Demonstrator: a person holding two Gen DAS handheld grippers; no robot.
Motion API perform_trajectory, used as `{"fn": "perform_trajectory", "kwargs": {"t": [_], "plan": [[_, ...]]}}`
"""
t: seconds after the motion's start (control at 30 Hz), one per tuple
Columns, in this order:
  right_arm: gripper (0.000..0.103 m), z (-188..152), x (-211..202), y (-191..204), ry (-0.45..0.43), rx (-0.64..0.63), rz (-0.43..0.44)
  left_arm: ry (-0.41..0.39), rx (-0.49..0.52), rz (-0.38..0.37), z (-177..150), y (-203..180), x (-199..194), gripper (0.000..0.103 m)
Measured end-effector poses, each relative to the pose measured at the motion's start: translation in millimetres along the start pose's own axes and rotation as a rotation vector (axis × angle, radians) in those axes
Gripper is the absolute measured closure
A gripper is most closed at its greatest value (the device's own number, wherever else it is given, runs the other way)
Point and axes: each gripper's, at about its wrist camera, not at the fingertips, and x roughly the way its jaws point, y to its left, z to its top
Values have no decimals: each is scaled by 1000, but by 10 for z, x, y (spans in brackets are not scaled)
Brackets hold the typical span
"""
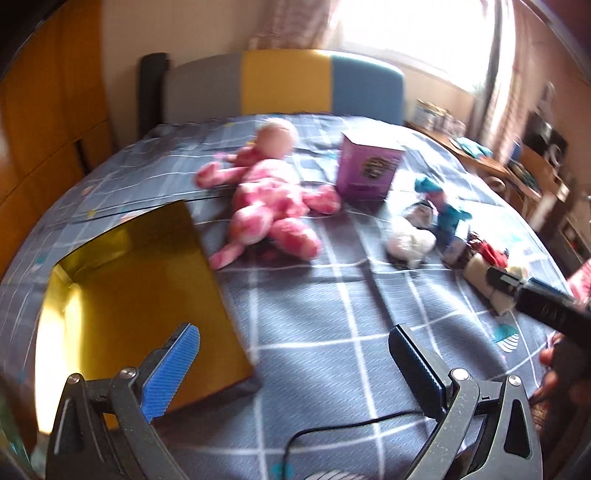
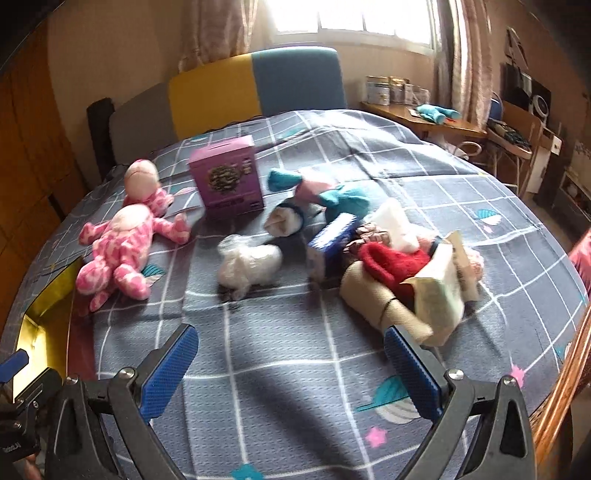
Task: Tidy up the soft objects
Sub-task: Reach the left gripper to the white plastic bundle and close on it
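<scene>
- Both the left tool point(image 1: 293, 352) and the right tool point(image 2: 290, 354) are held released, with nothing between the fingers, above the bed point(image 2: 295, 369).
- A pink plush toy point(image 2: 122, 251) is laid beside the yellow box point(image 1: 129, 295).
- Other soft items point(image 2: 399, 273) are piled near the right tool.

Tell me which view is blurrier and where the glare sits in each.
Left wrist view: blurrier, with the pink plush doll and purple box smeared, the window blown out white, and glare inside the gold box. Right wrist view: sharper, mild blur on the pile of soft items, bright window at top.
</scene>
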Motion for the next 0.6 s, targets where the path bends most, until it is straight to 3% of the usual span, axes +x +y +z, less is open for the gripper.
{"fn": "perform_trajectory", "kwargs": {"t": [0.23,0.33,0.43,0.6], "plan": [[0,259,7,-606,6,107,-12,71,73,-135,474,-360,428,0],[0,279,50,-777,22,120,-7,57,133,-143,622,-586,618,0],[0,275,88,-904,37,146,16,125,197,-197,723,-865,868,0],[0,278,139,-1036,43,186,60,144,291,-192,787,-1252,1200,0]]}}
